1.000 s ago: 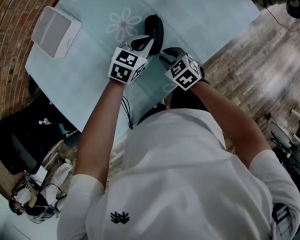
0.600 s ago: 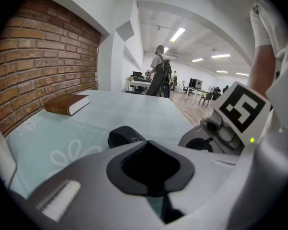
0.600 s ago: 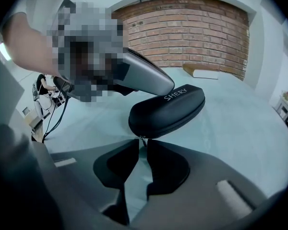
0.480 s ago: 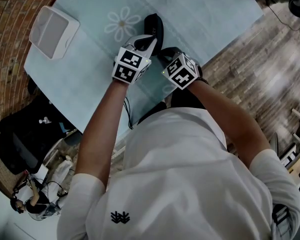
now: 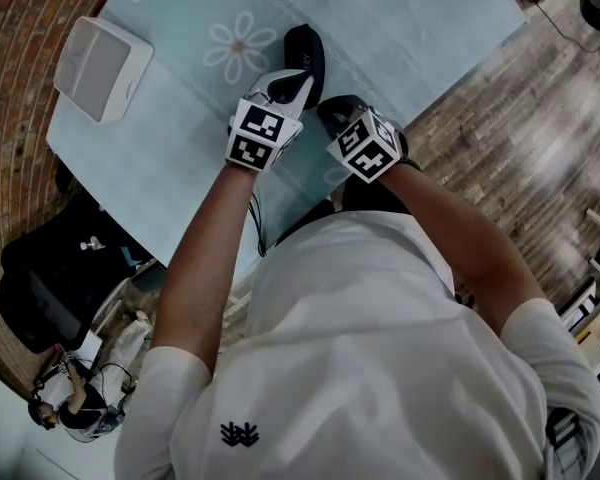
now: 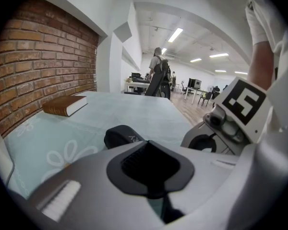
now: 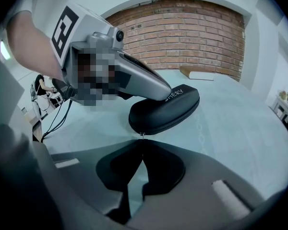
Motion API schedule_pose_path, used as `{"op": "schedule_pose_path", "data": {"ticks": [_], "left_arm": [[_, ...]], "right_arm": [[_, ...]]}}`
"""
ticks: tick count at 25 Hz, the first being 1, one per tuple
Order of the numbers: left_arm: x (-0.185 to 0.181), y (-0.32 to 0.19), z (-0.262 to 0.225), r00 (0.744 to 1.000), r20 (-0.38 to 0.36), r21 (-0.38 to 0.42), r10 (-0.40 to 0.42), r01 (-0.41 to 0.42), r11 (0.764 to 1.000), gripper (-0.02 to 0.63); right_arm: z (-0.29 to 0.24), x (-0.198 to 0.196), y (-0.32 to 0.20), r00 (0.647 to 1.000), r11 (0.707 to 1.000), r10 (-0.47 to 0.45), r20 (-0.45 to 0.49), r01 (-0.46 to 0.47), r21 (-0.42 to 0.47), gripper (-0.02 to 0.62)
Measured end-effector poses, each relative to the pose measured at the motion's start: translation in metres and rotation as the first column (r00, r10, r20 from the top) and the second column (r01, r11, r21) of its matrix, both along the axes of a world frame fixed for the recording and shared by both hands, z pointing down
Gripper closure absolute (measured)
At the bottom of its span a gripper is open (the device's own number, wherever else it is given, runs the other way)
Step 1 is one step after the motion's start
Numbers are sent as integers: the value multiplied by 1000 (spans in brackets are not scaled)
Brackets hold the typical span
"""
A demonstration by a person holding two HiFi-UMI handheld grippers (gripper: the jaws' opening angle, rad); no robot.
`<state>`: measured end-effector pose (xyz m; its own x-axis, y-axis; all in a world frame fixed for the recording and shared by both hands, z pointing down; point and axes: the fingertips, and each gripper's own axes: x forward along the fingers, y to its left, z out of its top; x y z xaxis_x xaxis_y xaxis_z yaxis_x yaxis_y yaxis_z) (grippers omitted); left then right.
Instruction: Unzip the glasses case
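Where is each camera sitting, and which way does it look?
Head view: on the person's head, looking steeply down at the table, both arms, left gripper and right gripper.
Left gripper view: on the left gripper, looking along its shut jaws; the right gripper shows.
Right gripper view: on the right gripper, looking along jaws shut on the zipper pull; the left gripper shows.
All three share the glasses case.

White capitals run along the top of the case [image 7: 169,110], in the middle of the right gripper view. The letters "HERY" can be read, and whatever comes before them is covered. In the left gripper view the same print shows at centre, too blurred to read. The cubes [image 5: 257,133] carry black-and-white square markers, no words. The shirt [image 5: 360,368] bears a small dark emblem without letters, lower centre.
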<state>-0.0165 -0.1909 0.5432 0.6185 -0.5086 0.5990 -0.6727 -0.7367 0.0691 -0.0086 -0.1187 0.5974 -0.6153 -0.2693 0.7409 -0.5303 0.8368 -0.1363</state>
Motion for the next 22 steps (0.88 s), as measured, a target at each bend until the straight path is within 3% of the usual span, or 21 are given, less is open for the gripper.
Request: {"op": "schedule_pose_path", "data": {"ticks": [22], "left_arm": [[-2,2,3,999,-27,-32,38,-39,999,551]], "right_arm": [[-15,17,-6,999,999,19,36,-20,38,595]]}}
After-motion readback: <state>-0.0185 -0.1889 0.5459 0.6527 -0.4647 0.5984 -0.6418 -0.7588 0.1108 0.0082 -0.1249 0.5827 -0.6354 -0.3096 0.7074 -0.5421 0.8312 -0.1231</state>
